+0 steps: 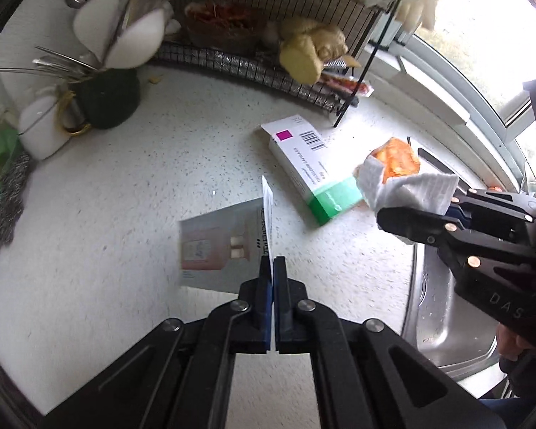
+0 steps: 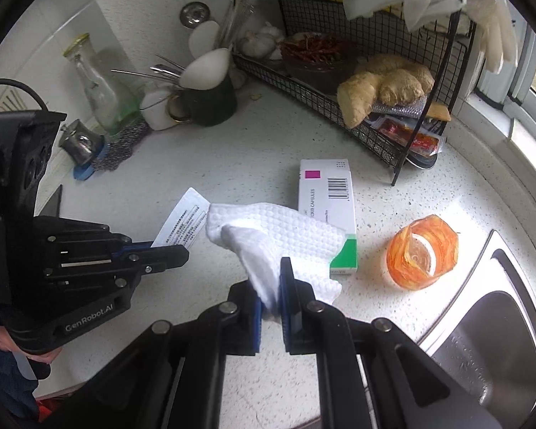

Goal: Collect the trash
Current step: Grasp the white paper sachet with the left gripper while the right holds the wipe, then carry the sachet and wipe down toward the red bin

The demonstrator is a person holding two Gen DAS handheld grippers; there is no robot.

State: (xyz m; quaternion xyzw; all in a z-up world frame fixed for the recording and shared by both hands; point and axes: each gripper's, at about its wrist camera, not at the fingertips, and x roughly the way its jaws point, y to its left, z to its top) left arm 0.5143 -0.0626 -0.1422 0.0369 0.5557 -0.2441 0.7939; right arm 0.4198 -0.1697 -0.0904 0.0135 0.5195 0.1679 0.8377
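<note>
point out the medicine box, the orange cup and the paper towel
medicine box (image 2: pixel 327 211): right wrist view, white top face by the barcode
orange cup (image 2: pixel 423 252): right wrist view, its patterned side wall
paper towel (image 2: pixel 286 232): right wrist view, dimpled middle above the jaws

Soft daylight enters through the window, right of the tongs, blown out white. Fisheye bending and dark corners frame both views. The card at the tongs is motion-blurred.
</note>
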